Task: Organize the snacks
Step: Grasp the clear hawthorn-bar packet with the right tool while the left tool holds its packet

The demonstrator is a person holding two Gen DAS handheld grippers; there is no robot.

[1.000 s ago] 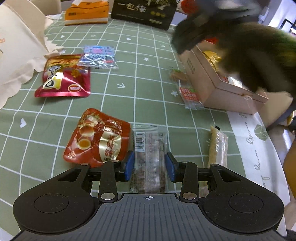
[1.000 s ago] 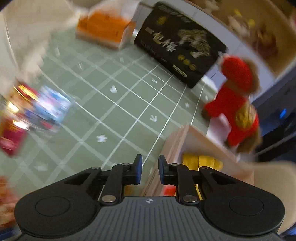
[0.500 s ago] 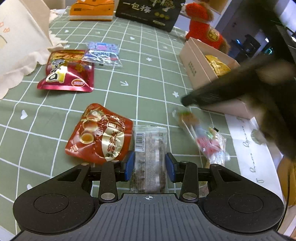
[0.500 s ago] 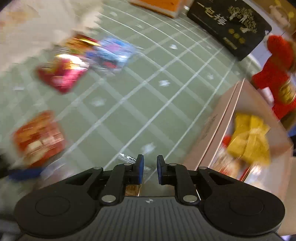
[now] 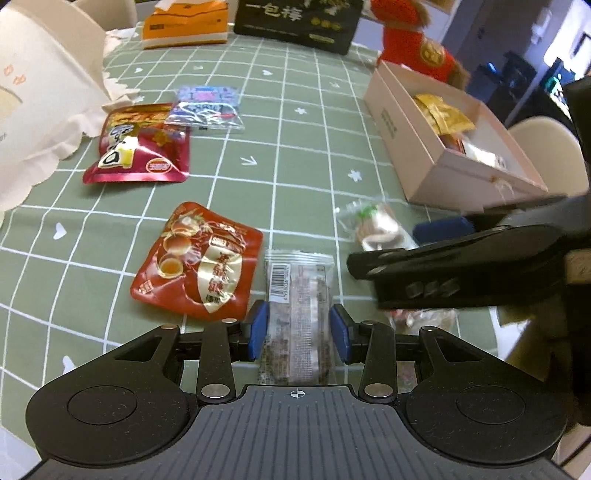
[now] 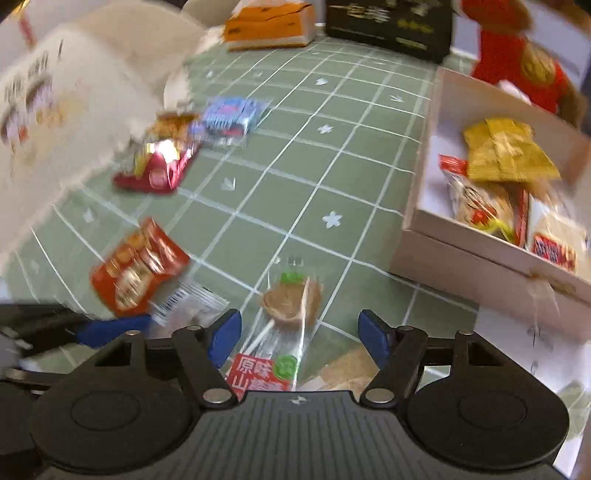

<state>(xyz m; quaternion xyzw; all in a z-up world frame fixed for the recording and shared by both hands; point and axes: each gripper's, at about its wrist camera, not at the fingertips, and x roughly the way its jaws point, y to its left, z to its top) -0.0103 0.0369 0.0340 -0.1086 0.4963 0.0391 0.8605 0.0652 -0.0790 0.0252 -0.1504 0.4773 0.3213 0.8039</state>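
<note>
My left gripper (image 5: pixel 298 328) is shut on a clear packet with a brown bar (image 5: pixel 299 295) that lies on the green checked tablecloth (image 5: pixel 303 155). A red egg-snack packet (image 5: pixel 199 262) lies just left of it. My right gripper (image 6: pixel 299 332) hangs low over a clear lollipop packet (image 6: pixel 291 299). Its jaws are opening and stand wide on either side of the packet without pressing it. In the left wrist view the right gripper's fingers (image 5: pixel 461 258) cover part of that lollipop packet (image 5: pixel 376 229). The pink box (image 6: pixel 461 258) to the right holds several snacks.
A dark red packet (image 5: pixel 140 147) and a blue-white packet (image 5: pixel 205 107) lie at the far left. Behind them stand a white bag (image 5: pixel 37 92), an orange box (image 5: pixel 184 26), a black box (image 5: pixel 299 18) and a red plush toy (image 5: pixel 417 48).
My right gripper swung from over the box down to the front of the table and went from shut to wide open. The lollipop packet now lies nearer the front. My left gripper kept still.
</note>
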